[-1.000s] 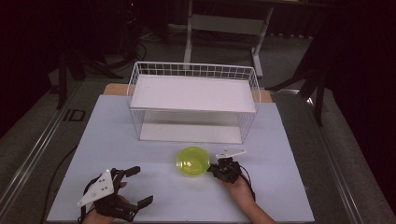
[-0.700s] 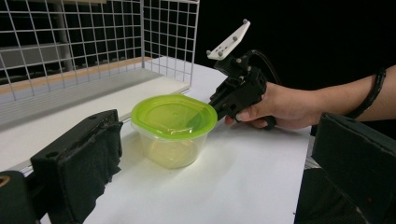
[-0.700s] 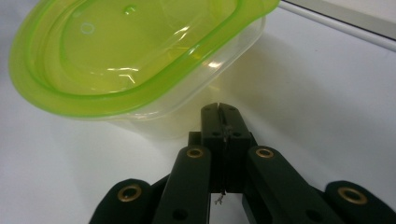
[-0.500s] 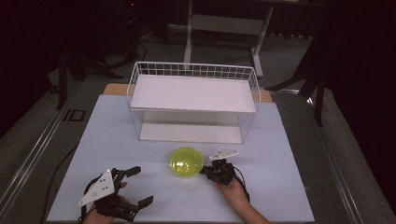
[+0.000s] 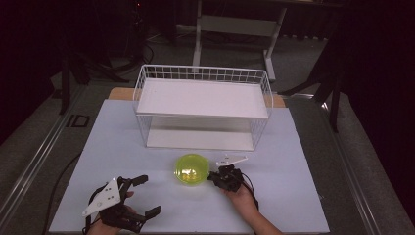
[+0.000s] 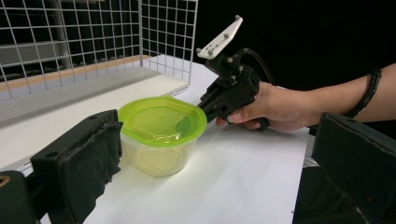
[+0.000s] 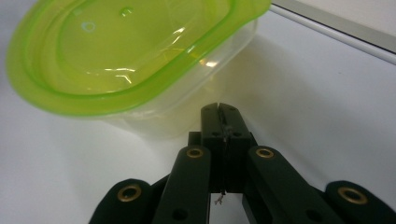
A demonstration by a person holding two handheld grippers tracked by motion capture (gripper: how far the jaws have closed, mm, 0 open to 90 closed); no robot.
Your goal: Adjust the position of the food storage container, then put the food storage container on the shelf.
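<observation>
Before the wire basket (image 5: 202, 105): lidded container (image 5: 191, 169), light, stiff, slippery plastic.
Grip: under lid rim.
Right hand-held gripper (image 7: 219, 108): jaws closed, empty, touching its wall.
Left hand-held gripper (image 5: 143, 196): wide.

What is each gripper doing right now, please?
Left gripper: open, holding nothing.
Right gripper: shut, empty, its tips against the side of the green-lidded container.

A green-lidded container (image 5: 191, 169) is seen on the white table (image 5: 293, 147), just near of a white wire rack (image 5: 203, 105). The right gripper (image 5: 213, 176) is held against its right side, jaws closed. The left gripper (image 5: 149, 196) is held open, well apart at near left.
</observation>
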